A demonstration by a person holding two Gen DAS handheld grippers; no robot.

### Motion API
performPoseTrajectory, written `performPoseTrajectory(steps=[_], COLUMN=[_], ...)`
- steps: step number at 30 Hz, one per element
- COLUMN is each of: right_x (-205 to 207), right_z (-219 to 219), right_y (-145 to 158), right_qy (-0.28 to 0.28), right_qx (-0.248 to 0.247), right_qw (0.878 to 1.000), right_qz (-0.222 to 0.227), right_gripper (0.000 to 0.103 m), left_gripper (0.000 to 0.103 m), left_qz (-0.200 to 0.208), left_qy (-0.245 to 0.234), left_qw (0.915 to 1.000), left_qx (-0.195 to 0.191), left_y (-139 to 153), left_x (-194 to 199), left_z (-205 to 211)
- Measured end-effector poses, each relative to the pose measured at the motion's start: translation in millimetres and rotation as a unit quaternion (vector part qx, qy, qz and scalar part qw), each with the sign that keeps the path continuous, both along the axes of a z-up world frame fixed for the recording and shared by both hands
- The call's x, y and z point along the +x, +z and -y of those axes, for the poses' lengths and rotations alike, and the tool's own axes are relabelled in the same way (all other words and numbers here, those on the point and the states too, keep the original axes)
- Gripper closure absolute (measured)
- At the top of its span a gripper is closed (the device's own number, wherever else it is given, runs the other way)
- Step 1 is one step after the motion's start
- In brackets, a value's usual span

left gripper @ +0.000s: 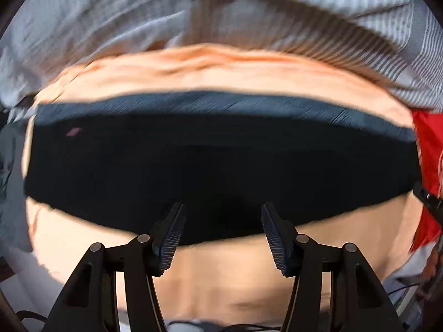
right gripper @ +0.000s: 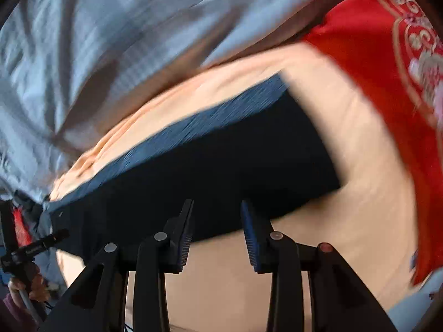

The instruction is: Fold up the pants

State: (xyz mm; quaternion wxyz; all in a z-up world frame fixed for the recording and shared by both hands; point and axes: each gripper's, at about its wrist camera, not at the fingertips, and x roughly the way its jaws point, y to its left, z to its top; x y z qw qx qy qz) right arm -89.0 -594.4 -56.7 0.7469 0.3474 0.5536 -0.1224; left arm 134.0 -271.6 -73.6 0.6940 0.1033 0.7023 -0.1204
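Dark navy pants [left gripper: 216, 166] lie folded into a wide flat band on a peach sheet [left gripper: 221, 276]; their far edge is lighter blue. My left gripper [left gripper: 221, 215] is open and empty, its tips just over the band's near edge. In the right wrist view the pants [right gripper: 210, 171] run diagonally, with a square end at the upper right. My right gripper [right gripper: 217, 210] is open and empty, its tips over the near edge. Both views are motion-blurred. The left gripper [right gripper: 33, 249] shows at the left edge of the right wrist view.
A grey striped duvet [left gripper: 138, 22] is bunched behind the pants and also shows in the right wrist view [right gripper: 110, 41]. A red embroidered cloth [right gripper: 387, 69] lies to the right and shows in the left wrist view [left gripper: 429, 152]. Cables [left gripper: 221, 326] lie at the near edge.
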Motion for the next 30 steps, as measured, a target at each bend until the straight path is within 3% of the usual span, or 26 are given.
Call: performPoseTrajectory(steps=[4,9,11,17,19,21,25,28,30], right_x=[17,62,75,103,105,98,97,88,85], right_z=[-71,-139,-155,-184,-190,-188,-203,-237,-266], right_y=[-10,-34,-39,-56,-59,-55,-49,-55,-68], right_qy=[0.041,0.07,0.082,0.095,0.098,0.088,0.057,0.079,0.083], right_qx=[0.01,-0.004,-0.019,-0.057,-0.061,-0.056,0.046,0.141,0.209], right_qw=[0.999,0.997,0.996,0.994,0.993,0.995,0.996,0.985,0.973], right_qz=[-0.007,0.007,0.01,-0.004,0.003,0.005,0.04,0.056,0.057], right_gripper=[0.066,0.066,0.066,0.061,0.062,0.061,0.061,0.061,0.061], left_gripper=[0.045,0.045,0.045,0.045,0.045,0.045,0.045,0.045,0.045], left_qz=[0.026,0.08,0.101,0.111,0.129,0.12,0.078,0.02,0.008], left_qy=[0.008,0.041,0.042,0.075,0.06,0.051,0.01,-0.044,-0.073], left_qw=[0.999,0.9956,0.9935,0.9899,0.9885,0.9893,0.9967,0.9988,0.9971], left_qx=[0.036,0.026,0.032,0.044,0.052,0.066,0.02,0.006,0.019], left_y=[-11,-34,-50,-85,-86,-85,-58,-41,-33], left_x=[3,47,74,128,138,144,130,101,82], left_z=[-50,-74,-68,-84,-79,-78,-96,-119,-139])
